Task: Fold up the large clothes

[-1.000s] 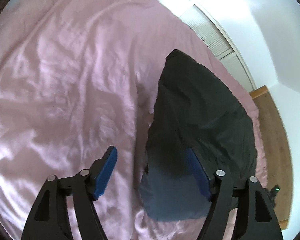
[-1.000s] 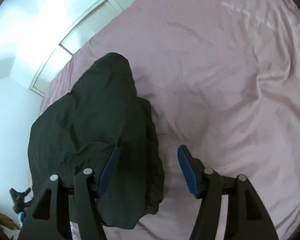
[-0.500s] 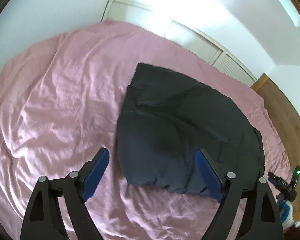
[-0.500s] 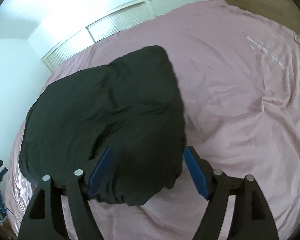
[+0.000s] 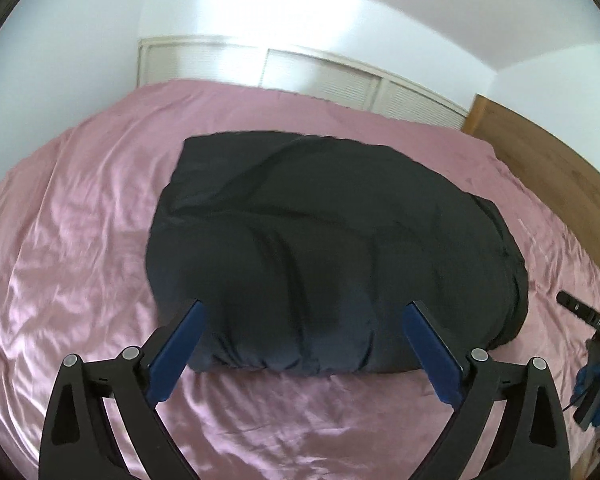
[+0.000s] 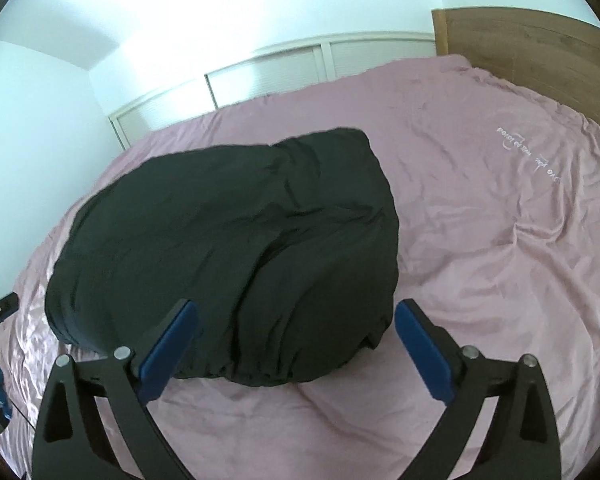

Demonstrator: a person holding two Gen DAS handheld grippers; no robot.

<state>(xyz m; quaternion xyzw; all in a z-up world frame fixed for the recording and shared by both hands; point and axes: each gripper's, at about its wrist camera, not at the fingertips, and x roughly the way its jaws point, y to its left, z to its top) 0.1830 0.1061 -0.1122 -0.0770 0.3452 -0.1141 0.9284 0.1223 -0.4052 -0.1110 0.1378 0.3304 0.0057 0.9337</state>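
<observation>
Both grippers, left (image 5: 302, 346) and right (image 6: 296, 344), are opening, empty, above a puffy black coat (image 5: 332, 248) on a pink bed (image 5: 72, 240). It looks soft, light and slippery; pinch the near hem corners.

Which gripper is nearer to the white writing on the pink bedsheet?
Right. The right gripper hovers by the black garment, with the white writing further right on the bedsheet. From the left gripper, opening too, no writing is visible.
</observation>
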